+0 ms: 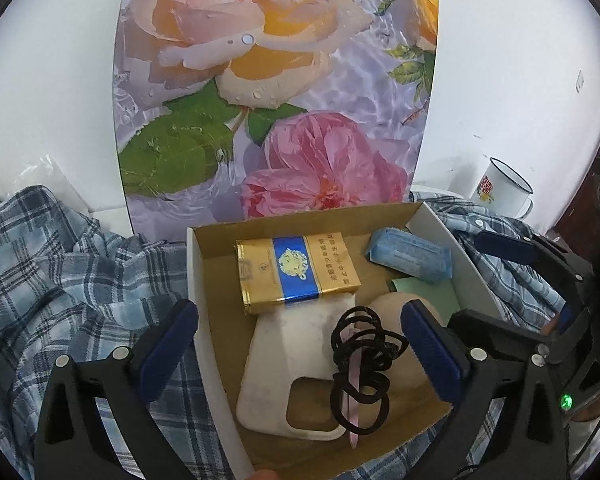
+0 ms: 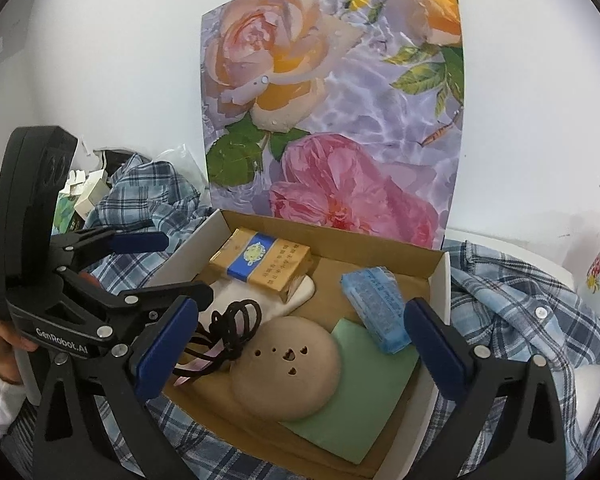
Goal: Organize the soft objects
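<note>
Left wrist view: cardboard box [image 1: 204,264] resting on a blue plaid shirt [image 1: 60,264], in front of an upright flower-print board [image 1: 276,80]. Inside the box: gold cigarette pack [image 1: 296,270] lying partly on a white phone case [image 1: 288,364], black hair ties [image 1: 364,368] with a pink ribbon on top of the case, blue tissue pack [image 1: 410,254] at the far right corner. Left gripper [image 1: 300,354] spread wide over the box, nothing between its blue pads, nothing held.

Right wrist view: right gripper [image 2: 302,348] likewise wide apart and empty, hovering above a tan round sponge [image 2: 286,368] with small holes, which lies on a green cloth [image 2: 376,384]. Left gripper visible at the left side, near the hair ties.

Step in hand, as a judgement: placing finished, both tools released, most soft items already collected in the box. Enamel mug [image 1: 504,188] standing well apart on the white table.

Next move probably: choosing a remaining soft thing, perhaps the shirt around the box. Needed: lifting clear of the box walls first, then a grip on gathered fabric, not on a single thin layer.
</note>
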`<state>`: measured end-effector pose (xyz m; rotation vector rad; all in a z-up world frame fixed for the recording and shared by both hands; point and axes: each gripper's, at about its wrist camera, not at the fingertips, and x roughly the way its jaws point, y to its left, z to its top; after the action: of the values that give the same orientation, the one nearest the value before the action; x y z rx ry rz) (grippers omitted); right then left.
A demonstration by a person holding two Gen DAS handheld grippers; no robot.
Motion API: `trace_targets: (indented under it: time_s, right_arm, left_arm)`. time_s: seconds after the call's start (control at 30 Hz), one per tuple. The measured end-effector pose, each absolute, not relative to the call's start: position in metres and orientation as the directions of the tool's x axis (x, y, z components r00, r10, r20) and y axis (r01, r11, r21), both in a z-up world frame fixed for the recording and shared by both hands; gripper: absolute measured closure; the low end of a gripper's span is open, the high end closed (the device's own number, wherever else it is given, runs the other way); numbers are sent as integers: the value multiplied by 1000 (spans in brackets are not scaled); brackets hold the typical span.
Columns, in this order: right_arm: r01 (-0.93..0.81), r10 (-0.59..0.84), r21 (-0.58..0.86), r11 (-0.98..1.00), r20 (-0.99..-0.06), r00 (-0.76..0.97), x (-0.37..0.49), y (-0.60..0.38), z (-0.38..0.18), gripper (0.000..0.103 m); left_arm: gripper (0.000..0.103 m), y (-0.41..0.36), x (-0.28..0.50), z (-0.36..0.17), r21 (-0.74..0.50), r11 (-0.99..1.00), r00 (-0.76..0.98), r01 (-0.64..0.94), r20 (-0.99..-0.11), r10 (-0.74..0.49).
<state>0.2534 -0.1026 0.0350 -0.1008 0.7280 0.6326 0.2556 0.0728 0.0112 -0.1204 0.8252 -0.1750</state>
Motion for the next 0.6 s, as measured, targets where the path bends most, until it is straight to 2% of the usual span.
trace_targets:
  time_s: [0.47,0.6]
  right_arm:
    - [-585,494,78,807,-632,598,244,-97,47,1]
    - [-580,491,57,812,-603,628,238,-101,60,1]
  left_arm:
    - [0,73,249,28,-146,985,699,88,-695,-166]
    - [0,67,242,43,-120,989,723,90,-674,-148]
